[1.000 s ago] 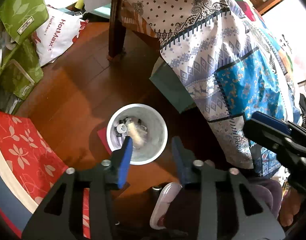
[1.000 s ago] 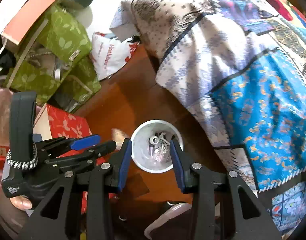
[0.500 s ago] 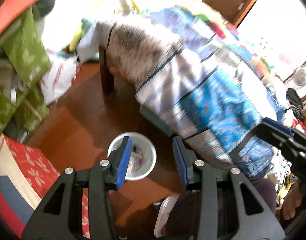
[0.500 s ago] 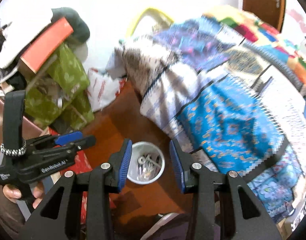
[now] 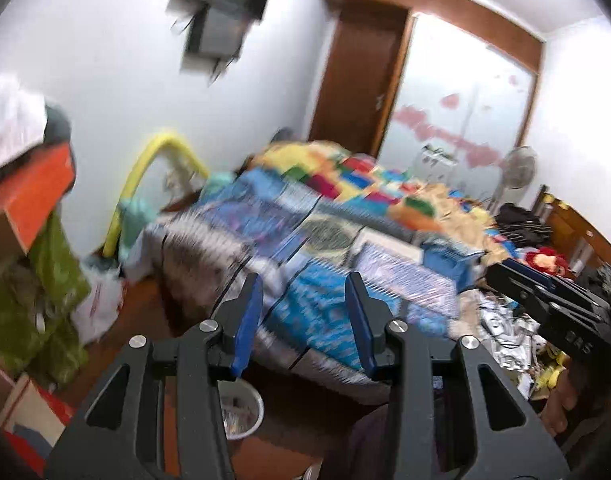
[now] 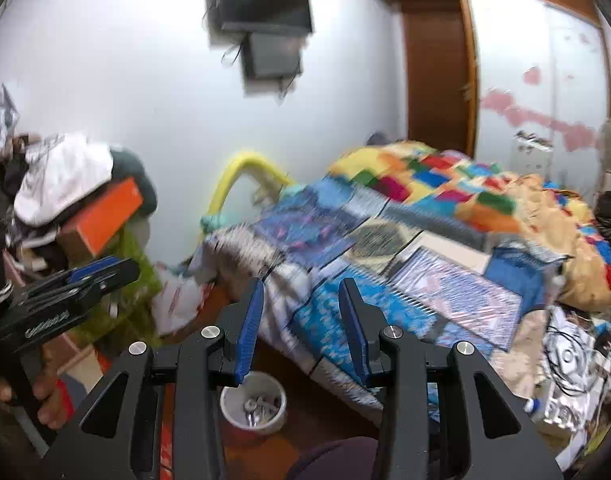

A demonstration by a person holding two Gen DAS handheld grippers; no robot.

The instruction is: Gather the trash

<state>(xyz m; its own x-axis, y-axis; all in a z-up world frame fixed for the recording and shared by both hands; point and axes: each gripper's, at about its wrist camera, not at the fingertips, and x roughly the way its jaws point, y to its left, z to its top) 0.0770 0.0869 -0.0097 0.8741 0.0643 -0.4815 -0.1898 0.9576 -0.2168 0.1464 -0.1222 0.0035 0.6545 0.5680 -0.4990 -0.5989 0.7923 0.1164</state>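
My left gripper is open with nothing between its blue pads and points over the bed. My right gripper is likewise open and empty. A white bin holding small scraps stands on the wooden floor below both; in the left wrist view the bin is half hidden behind my finger. Crumpled papers and wrappers lie on the bed's near right corner, with a small bottle beside them. The right gripper shows at the right edge of the left wrist view. The left gripper shows at the left edge of the right wrist view.
A bed with a patchwork cover fills the middle and right. Green bags, an orange box and piled clothes crowd the left. A screen hangs on the wall, and a fan stands by the wardrobe.
Both views swung up from the floor bin to the bed and far wall. The bin slid to the bottom of each view. Neither gripper's gap changed.
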